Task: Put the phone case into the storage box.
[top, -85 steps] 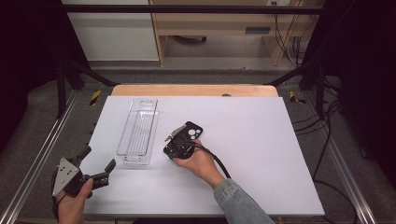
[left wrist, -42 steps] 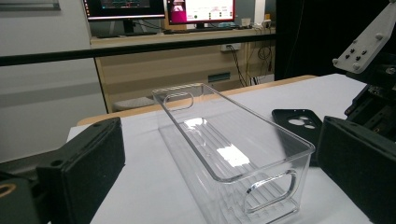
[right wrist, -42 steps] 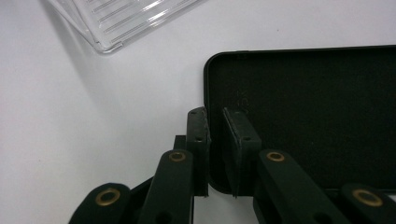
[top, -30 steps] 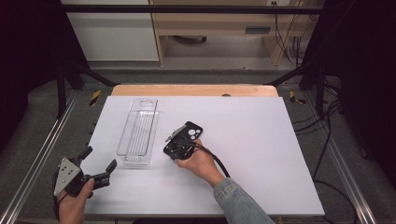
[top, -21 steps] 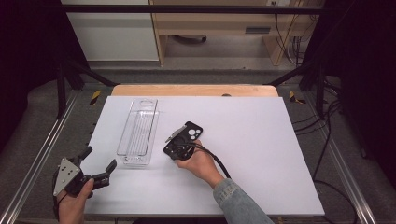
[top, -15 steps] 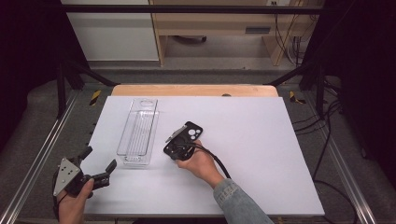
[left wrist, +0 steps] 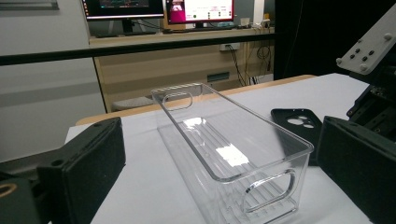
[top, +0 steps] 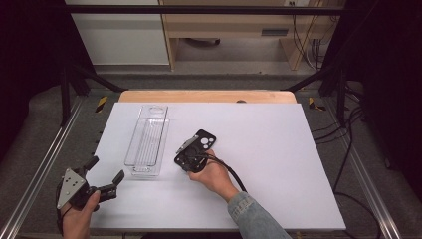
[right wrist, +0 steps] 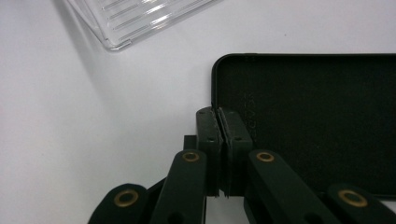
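Note:
A black phone case lies on the white table, camera cut-outs toward the far side. My right gripper is at its near-left edge, held by a hand in a denim sleeve. In the right gripper view the two pads are pressed together on the rim of the phone case, whose hollow inside faces up. My left gripper stands open at the table's near-left corner. It points at a clear plastic bin with nothing between its jaws.
The clear bin lies lengthwise left of the case, and its corner is close to my right gripper. A wooden strip runs along the table's far edge. Metal rails flank both sides.

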`<act>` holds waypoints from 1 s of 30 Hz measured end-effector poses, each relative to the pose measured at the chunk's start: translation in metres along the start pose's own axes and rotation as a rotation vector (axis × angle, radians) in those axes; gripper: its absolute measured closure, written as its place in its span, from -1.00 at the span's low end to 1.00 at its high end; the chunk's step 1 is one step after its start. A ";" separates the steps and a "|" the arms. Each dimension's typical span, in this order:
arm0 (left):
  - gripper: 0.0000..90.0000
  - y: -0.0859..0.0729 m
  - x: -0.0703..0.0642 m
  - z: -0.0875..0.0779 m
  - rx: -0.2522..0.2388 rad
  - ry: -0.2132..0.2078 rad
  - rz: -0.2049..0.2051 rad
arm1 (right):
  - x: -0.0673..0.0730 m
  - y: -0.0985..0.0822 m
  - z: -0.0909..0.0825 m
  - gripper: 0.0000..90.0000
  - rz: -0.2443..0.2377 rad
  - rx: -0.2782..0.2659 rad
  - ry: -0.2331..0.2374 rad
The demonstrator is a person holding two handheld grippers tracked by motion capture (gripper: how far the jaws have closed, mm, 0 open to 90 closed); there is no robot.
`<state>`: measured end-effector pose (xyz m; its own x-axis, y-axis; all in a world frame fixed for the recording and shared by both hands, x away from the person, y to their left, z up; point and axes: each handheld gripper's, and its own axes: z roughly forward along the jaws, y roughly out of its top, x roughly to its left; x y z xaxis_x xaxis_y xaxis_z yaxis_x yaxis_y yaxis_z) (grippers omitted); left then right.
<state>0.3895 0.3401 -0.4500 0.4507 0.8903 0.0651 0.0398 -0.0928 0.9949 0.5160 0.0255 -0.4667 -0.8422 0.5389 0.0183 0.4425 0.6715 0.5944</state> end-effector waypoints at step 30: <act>-0.98 0.002 -0.003 -0.001 -0.002 0.001 0.011 | 0.018 -0.014 -0.037 0.98 -0.325 -0.041 -0.174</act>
<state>0.3874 0.3375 -0.4479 0.4504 0.8896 0.0761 0.0327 -0.1016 0.9943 0.4835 0.0068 -0.4455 -0.8700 0.3820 -0.3119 0.1448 0.8025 0.5788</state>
